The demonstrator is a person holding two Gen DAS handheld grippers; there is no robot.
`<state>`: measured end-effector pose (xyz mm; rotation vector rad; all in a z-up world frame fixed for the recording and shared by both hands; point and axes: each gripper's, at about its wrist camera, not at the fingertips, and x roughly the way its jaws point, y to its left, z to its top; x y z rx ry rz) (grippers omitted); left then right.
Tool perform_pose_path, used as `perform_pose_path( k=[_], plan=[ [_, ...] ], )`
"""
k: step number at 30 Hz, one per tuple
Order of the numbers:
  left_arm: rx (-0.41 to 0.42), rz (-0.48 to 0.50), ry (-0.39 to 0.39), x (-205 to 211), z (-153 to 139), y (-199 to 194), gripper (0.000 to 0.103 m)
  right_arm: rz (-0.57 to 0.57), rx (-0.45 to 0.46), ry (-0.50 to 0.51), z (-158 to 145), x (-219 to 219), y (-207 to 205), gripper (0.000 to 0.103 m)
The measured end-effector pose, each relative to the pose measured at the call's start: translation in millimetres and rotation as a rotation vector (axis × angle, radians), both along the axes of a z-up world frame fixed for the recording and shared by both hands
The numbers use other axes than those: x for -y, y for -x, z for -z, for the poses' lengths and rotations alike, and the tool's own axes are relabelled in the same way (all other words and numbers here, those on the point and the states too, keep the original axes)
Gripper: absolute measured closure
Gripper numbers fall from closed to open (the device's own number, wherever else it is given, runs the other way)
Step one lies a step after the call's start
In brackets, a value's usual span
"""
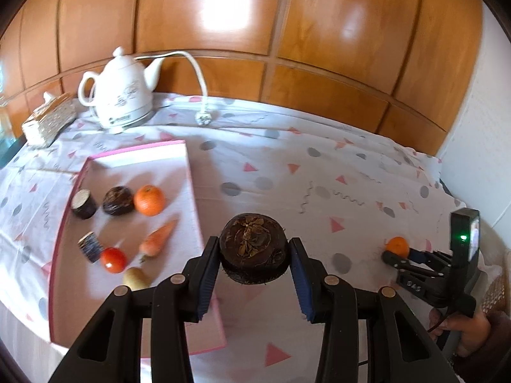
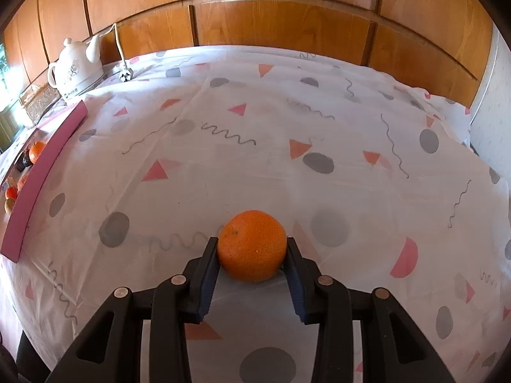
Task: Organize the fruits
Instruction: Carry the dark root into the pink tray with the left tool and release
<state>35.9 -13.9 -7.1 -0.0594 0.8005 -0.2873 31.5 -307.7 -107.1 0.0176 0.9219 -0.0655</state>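
Observation:
My left gripper (image 1: 254, 245) is shut on a dark brown round fruit (image 1: 252, 255) and holds it in the air just right of the pink tray (image 1: 191, 172). In the tray lie an orange (image 1: 149, 200), a carrot (image 1: 159, 237), a tomato (image 1: 113, 259), a greenish-brown fruit (image 1: 135, 278) and several dark pieces, one of them (image 1: 118, 201) beside the orange. Far to the right, my right gripper (image 2: 252, 243) is shut on a second orange (image 2: 252, 252) that rests on the patterned tablecloth (image 2: 255, 127). The left wrist view shows this gripper (image 1: 393, 255), its orange (image 1: 397, 245) and the hand (image 1: 463, 332) holding it.
A white kettle (image 1: 121, 92) stands at the back left, its cord and plug (image 1: 204, 116) on the cloth. A woven tissue box (image 1: 49, 121) sits left of the kettle. Wooden panelling (image 1: 287, 32) closes the back. In the right wrist view the tray's pink wall (image 2: 48, 166) runs along the left.

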Motion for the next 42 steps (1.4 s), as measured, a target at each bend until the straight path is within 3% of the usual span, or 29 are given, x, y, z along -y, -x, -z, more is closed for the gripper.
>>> perform_pose_path(
  k=[6, 12, 22, 33, 36, 42],
  plan=[
    [-0.027, -0.070, 0.033, -31.4, 7.2, -0.7, 0.060, 0.001, -0.001, 0.008, -0.3, -1.4, -0.1, 0.064],
    [-0.083, -0.179, 0.162, -87.8, 13.8, -9.3, 0.060, 0.006, 0.005, 0.001, 0.2, -0.8, 0.1, 0.064],
    [-0.165, -0.376, 0.287, -161.6, 21.1, -60.6, 0.059, 0.002, 0.016, -0.006, 0.0, 1.0, 2.4, 0.064],
    [-0.139, -0.410, 0.297, -154.5, 15.1, -139.3, 0.060, -0.005, 0.014, -0.004, -0.4, 0.5, 1.9, 0.064],
    [-0.120, -0.409, 0.293, -151.4, 9.4, -136.4, 0.054, -0.005, 0.014, -0.006, -0.1, 0.6, 2.0, 0.064],
    [-0.113, -0.437, 0.173, -154.2, 8.8, -102.3, 0.047, -0.003, 0.015, -0.010, 0.0, 1.0, 1.5, 0.064]
  ],
)
